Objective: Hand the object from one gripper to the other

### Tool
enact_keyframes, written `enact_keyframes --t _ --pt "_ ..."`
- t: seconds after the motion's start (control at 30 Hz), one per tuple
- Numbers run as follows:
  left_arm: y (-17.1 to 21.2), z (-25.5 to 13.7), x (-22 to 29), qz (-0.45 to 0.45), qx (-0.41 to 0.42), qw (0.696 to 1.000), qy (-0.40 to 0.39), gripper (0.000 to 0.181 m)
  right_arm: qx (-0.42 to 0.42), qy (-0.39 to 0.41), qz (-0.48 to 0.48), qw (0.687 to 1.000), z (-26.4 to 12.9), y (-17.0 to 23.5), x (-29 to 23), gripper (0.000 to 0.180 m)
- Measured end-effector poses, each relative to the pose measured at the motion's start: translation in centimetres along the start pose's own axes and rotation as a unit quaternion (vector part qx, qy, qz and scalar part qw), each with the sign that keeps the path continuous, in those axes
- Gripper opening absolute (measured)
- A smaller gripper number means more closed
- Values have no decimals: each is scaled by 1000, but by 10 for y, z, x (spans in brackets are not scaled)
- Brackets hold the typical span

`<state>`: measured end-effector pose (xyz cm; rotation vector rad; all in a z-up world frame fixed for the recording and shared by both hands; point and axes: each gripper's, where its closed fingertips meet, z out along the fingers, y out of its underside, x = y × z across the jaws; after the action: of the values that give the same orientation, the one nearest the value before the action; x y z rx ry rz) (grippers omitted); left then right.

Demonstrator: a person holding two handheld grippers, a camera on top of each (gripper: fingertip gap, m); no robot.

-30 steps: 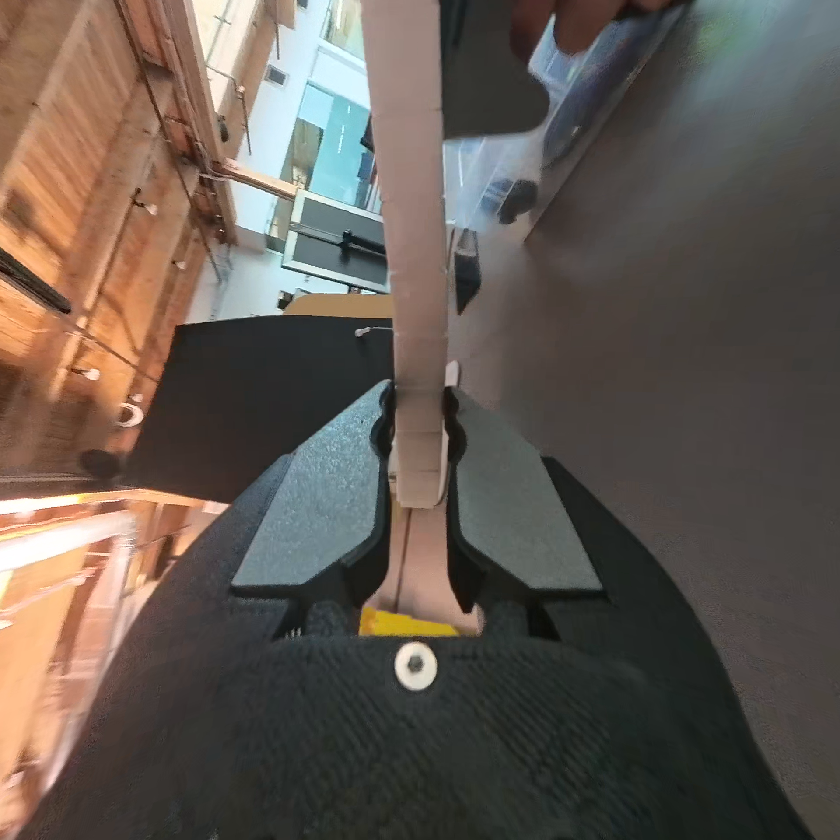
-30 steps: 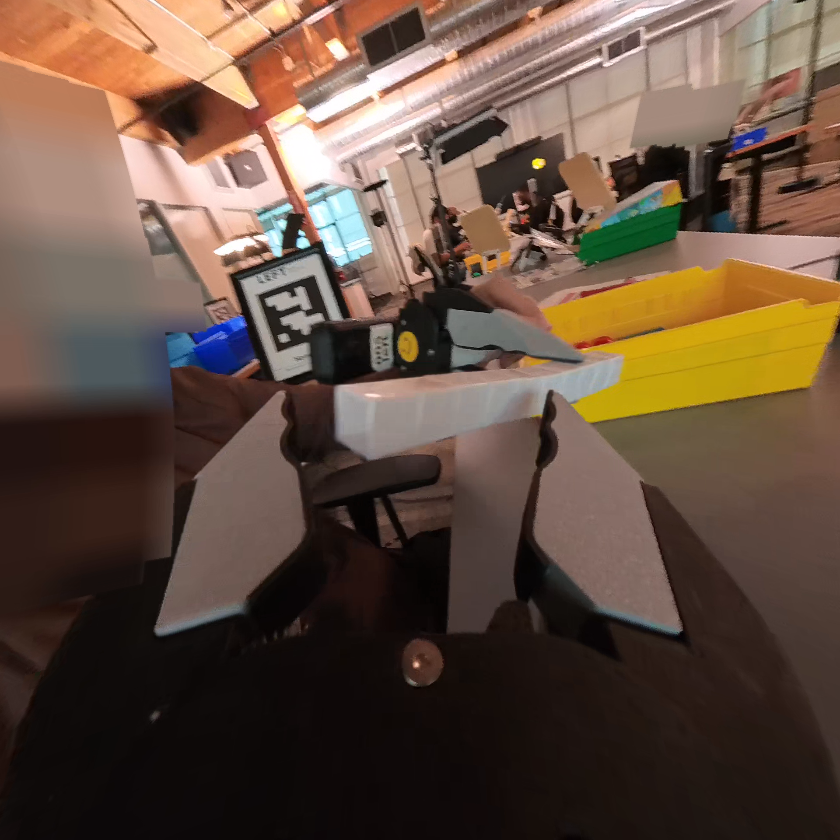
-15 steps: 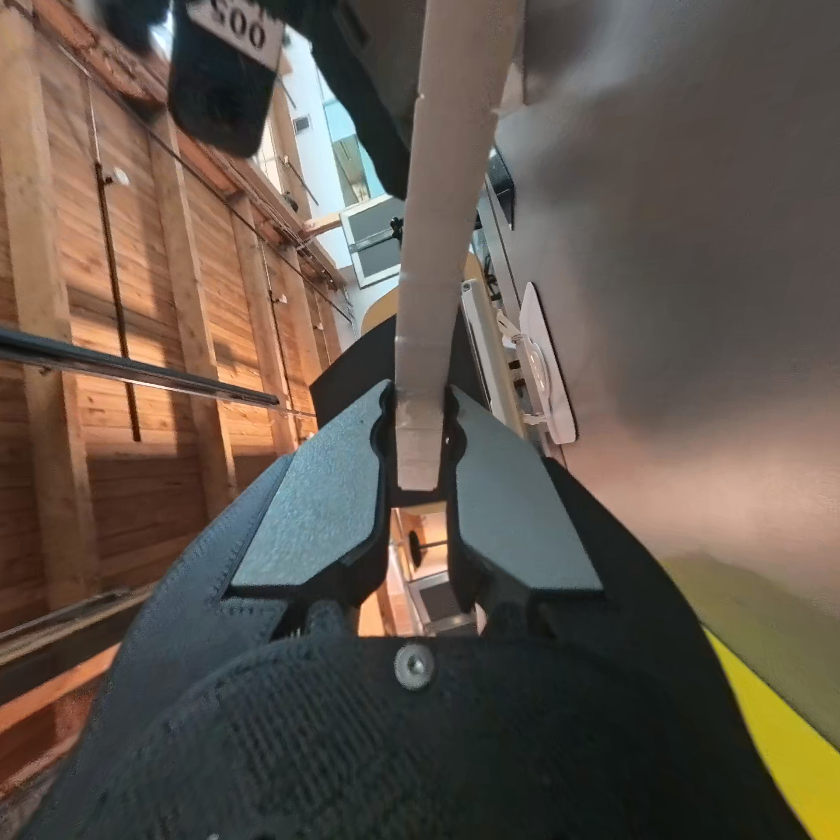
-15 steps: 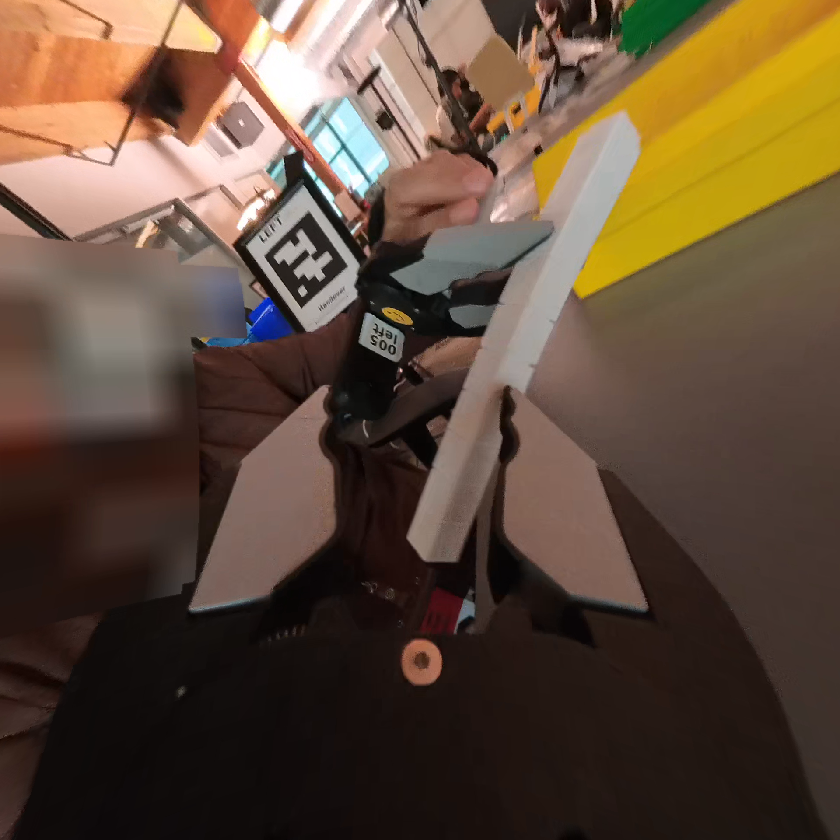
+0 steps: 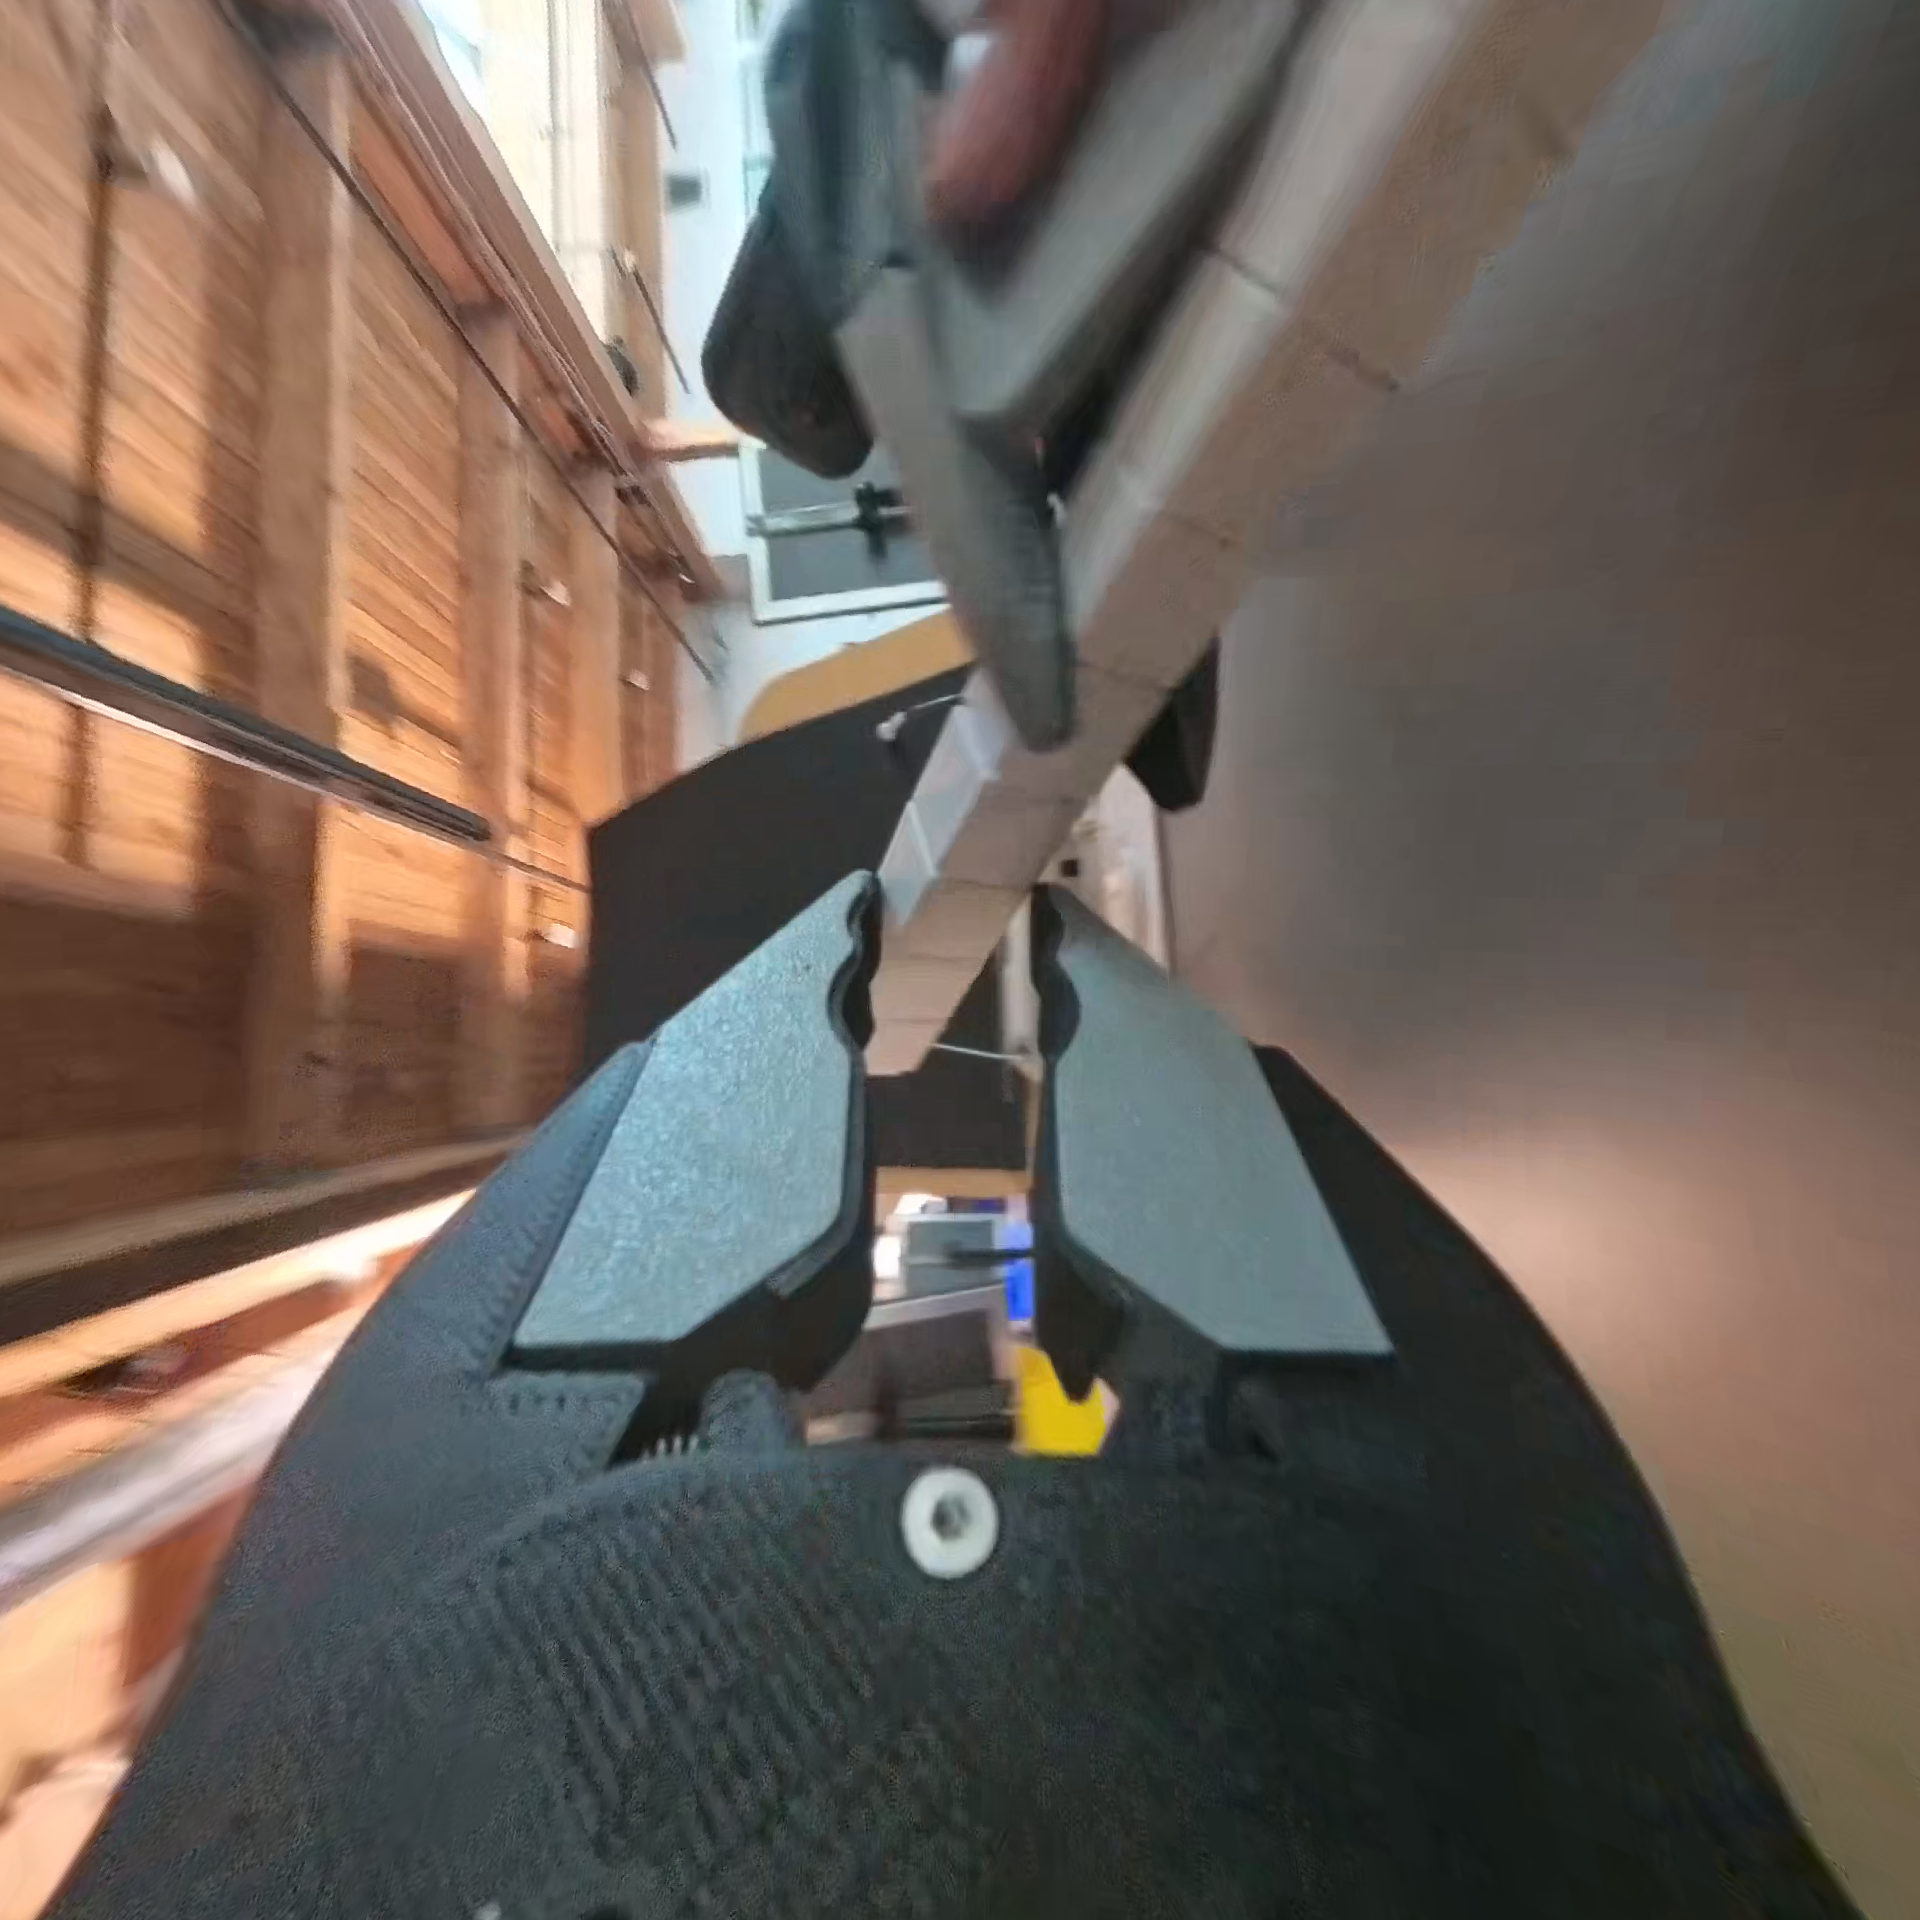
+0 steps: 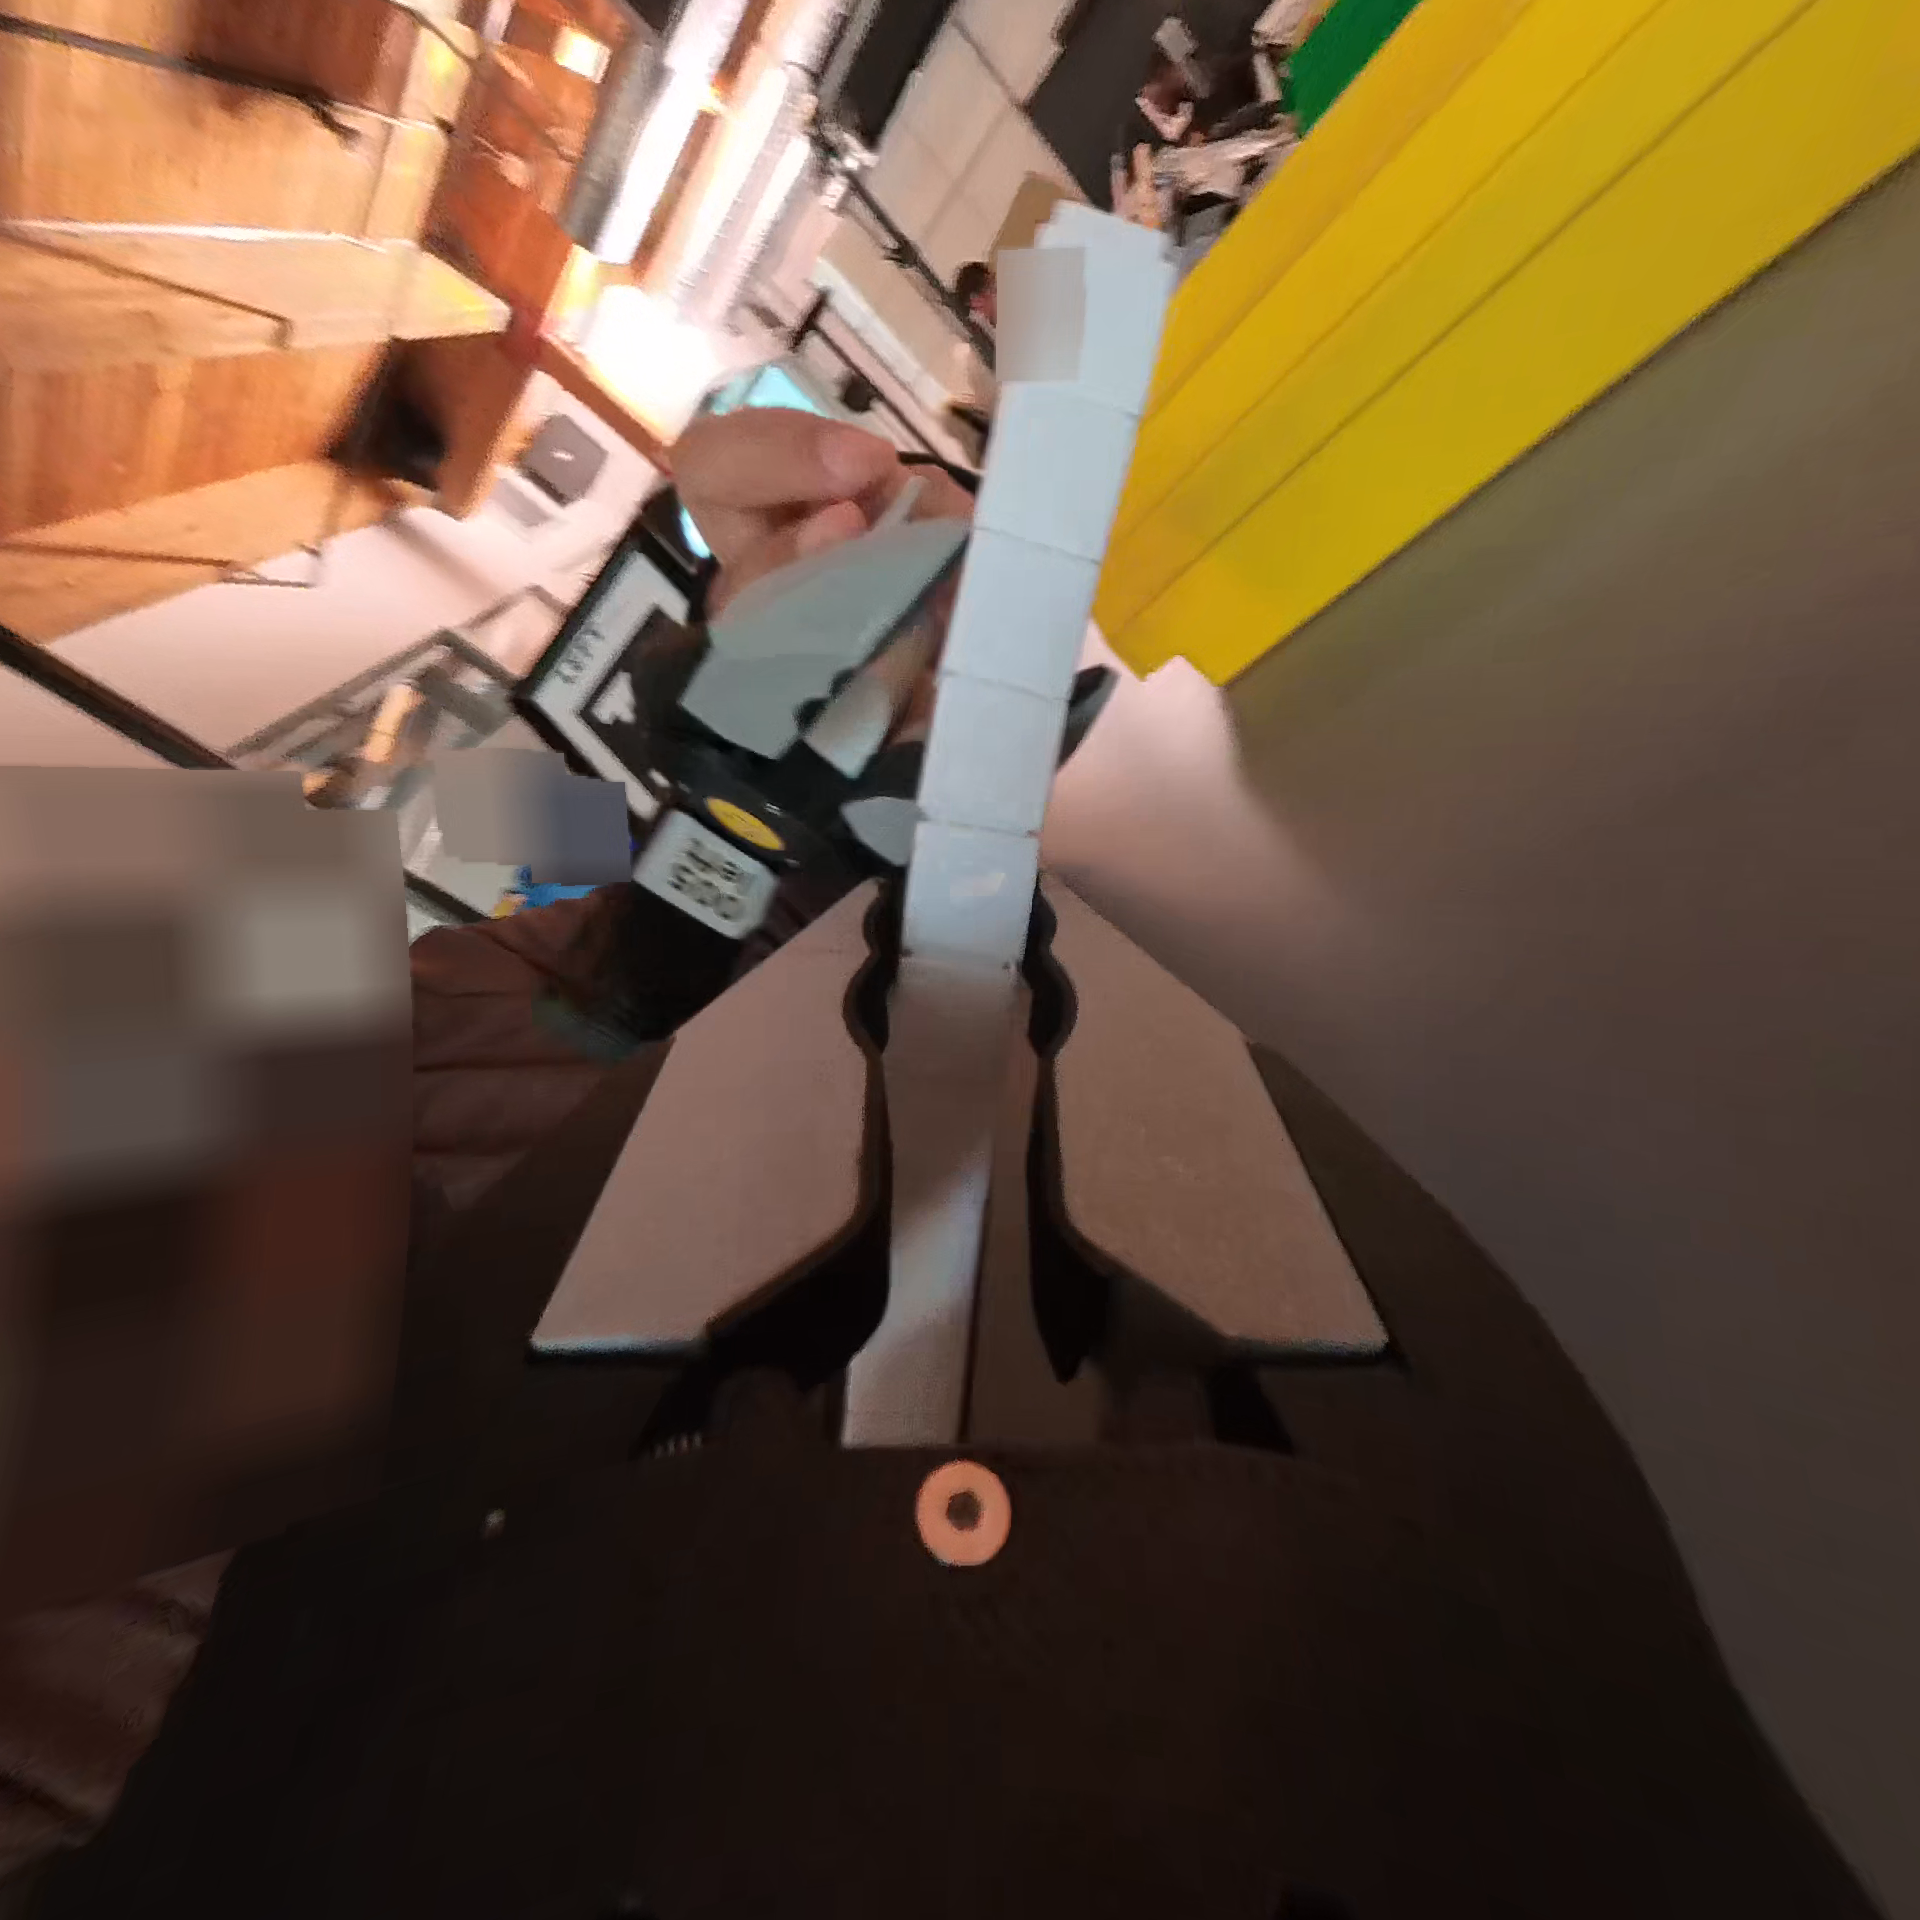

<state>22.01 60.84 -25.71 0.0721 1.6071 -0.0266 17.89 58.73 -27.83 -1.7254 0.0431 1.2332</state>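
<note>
Midair, white segmented bar [image 6: 1013, 665] clamped at its lower end between narrow jaws of right gripper [image 6: 956, 961], standing nearly upright, top end blurred over. Left gripper [image 5: 956, 961] with jaws parted around the bar's [image 5: 1039, 821] other end, left finger touching it, right finger apart from it by a small gap. Also seen from left wrist view: right gripper [image 5: 997, 540] pinching the bar farther up. Yellow bins [image 6: 1475, 343] beyond on grey bench [image 6: 1558, 935]. Wooden ceiling [image 5: 260, 623] in background. Both views motion-blurred.
</note>
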Motion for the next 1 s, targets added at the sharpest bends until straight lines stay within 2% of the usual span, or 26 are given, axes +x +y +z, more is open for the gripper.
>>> enact_keyframes --t 0.03,0.17,0.27,0.37,0.5,0.6,0.63,0.7,0.8,0.9,1.0 --pt "-1 -2 -1 -41 8 999 8 26 -1 10 -9 1000 -1 0 1 20" --pt "-9 -18 -18 -169 47 984 13 36 21 67 -56 996 -12 -14 4 20" --pt "-13 -29 -29 -245 68 967 22 28 50 119 -126 984 -25 -33 -9 20" --pt "-9 -33 -29 -287 67 955 33 29 92 182 -198 959 -51 -56 -36 20" --pt "0 -37 -16 -290 64 954 41 22 129 319 -292 892 -114 -81 -77 20" --pt "4 -42 0 -275 67 957 57 14 125 463 -330 813 -183 -94 -94 19" --pt "6 -43 4 -275 67 957 60 12 118 502 -331 790 -209 -99 -97 19" --pt "9 -45 13 -282 66 955 65 9 100 561 -289 769 -261 -103 -91 19" --pt "12 -44 23 -297 68 950 61 7 51 600 -235 763 -318 -90 -59 19" --pt "13 -40 33 -300 65 949 73 7 -61 608 -211 763 -344 -56 -11 19" --pt "14 -39 34 -293 58 952 72 6 -117 582 -182 783 -350 -30 18 19"
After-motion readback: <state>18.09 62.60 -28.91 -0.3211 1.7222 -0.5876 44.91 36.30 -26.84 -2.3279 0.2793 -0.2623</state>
